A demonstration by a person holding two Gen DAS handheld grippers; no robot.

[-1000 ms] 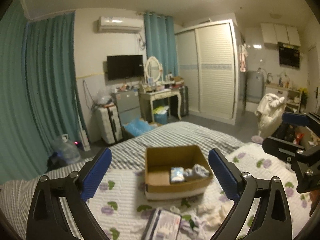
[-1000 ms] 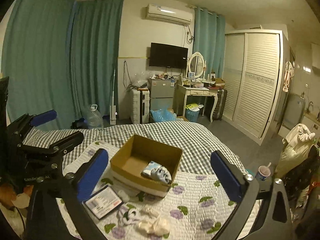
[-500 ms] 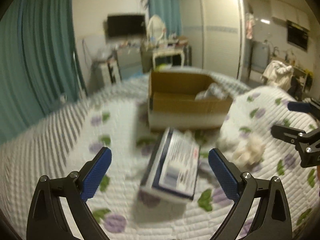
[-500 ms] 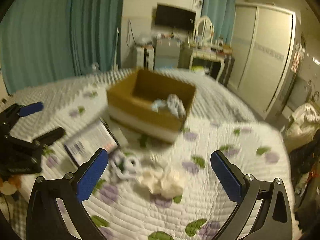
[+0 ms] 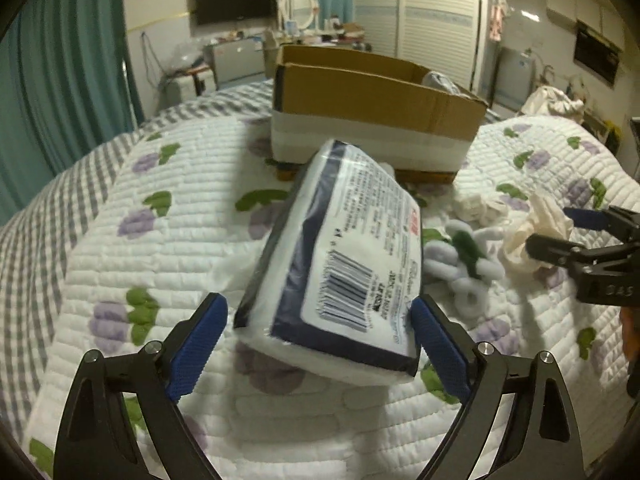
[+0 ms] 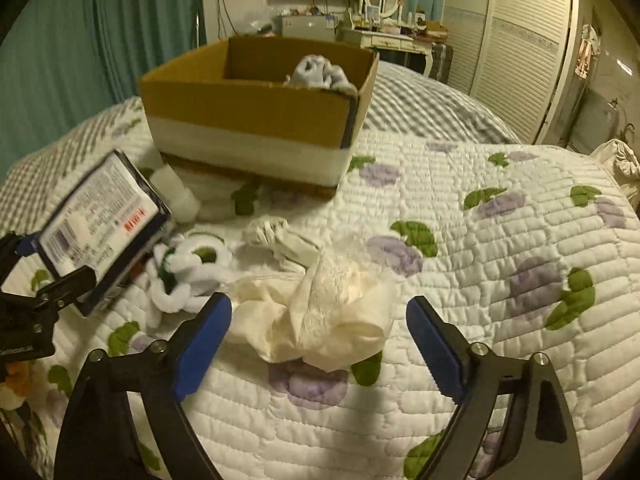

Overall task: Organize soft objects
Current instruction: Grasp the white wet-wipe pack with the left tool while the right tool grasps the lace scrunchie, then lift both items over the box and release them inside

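A navy and white tissue pack [image 5: 340, 268] lies on the quilt between the open jaws of my left gripper [image 5: 318, 338]; it also shows in the right wrist view [image 6: 100, 224]. A crumpled cream cloth [image 6: 320, 312] lies between the open jaws of my right gripper [image 6: 319, 344]; it also shows in the left wrist view [image 5: 528, 236]. A white and green fluffy piece [image 6: 188, 268] and a small white cloth [image 6: 280, 240] lie between them. The cardboard box [image 6: 256, 116] behind holds grey-white soft items [image 6: 320, 72].
Everything sits on a white quilted bedspread with purple flowers [image 6: 480, 240] over a grey checked sheet. Teal curtains [image 5: 60, 60] hang at the left. A dresser, TV and wardrobe [image 5: 440, 20] stand beyond the bed.
Both grippers have dropped from high above the bed down to the quilt. The left one now straddles the tissue pack and the right one straddles the cream cloth. Both stay open.
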